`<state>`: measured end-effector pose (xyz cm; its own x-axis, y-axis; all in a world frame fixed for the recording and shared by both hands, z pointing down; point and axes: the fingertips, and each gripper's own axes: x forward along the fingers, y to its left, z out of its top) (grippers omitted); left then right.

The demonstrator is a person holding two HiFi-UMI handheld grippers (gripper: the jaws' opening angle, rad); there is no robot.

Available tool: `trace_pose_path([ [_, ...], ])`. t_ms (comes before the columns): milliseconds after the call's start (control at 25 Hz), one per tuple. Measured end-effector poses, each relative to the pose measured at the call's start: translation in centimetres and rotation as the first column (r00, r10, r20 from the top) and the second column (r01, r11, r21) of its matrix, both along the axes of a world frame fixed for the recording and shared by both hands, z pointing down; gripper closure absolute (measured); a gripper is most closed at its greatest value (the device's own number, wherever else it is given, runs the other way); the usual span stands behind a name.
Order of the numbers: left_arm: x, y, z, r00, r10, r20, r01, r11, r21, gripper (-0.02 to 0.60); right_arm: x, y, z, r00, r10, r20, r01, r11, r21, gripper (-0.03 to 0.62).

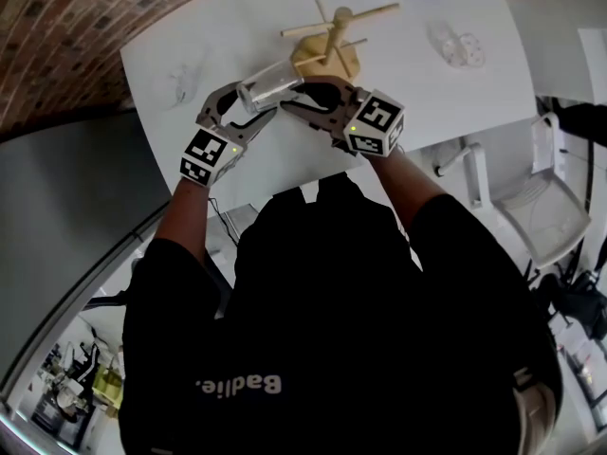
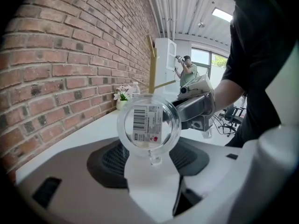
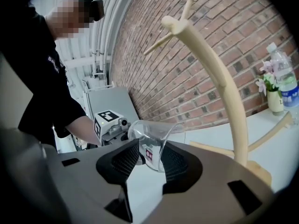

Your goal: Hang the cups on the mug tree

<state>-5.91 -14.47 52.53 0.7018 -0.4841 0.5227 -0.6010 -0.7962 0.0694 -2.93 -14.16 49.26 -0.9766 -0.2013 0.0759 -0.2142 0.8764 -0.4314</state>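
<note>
A clear plastic cup (image 1: 268, 84) lies on its side in the air in front of the wooden mug tree (image 1: 328, 47). My left gripper (image 1: 247, 109) is shut on its base end. In the left gripper view the cup's barcoded bottom (image 2: 148, 124) faces the camera and its handle points down. My right gripper (image 1: 296, 100) meets it from the other side. In the right gripper view the cup (image 3: 154, 143) sits between the dark pads (image 3: 125, 160), and the jaws stand apart around it without clearly pressing. The tree's trunk (image 3: 219, 83) rises just to the right of it.
More clear cups lie on the white table (image 1: 237, 27), one group at the right (image 1: 457, 45) and one at the left (image 1: 185, 79). A water bottle (image 3: 285, 85) and a small flower vase (image 3: 271, 97) stand by the brick wall. A white chair (image 1: 536, 207) stands right of the table.
</note>
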Motion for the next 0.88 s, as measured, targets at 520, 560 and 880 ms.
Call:
trace_pose_path([
  [520,1.3,-2.2,1.9,0.995,0.034,0.095,-0.029,0.998,-0.063,0.318,1.9,-2.5,2.6,0.992,0.084,0.097,-0.069,0.986,-0.152,0.419],
  [560,1.6,-2.4,1.8,0.995,0.038,0.091,-0.033,0.998,-0.061,0.318,2.2,-2.7,2.8,0.99,0.091,0.104,-0.073,0.983,-0.166,0.418],
  [880,2.7,-3.0,2.5,0.991,0.066,0.112,-0.058,0.995,-0.076,0.318,3.4,-3.2,3.9,0.978,0.137,0.157,-0.09,0.957,-0.275,0.416],
])
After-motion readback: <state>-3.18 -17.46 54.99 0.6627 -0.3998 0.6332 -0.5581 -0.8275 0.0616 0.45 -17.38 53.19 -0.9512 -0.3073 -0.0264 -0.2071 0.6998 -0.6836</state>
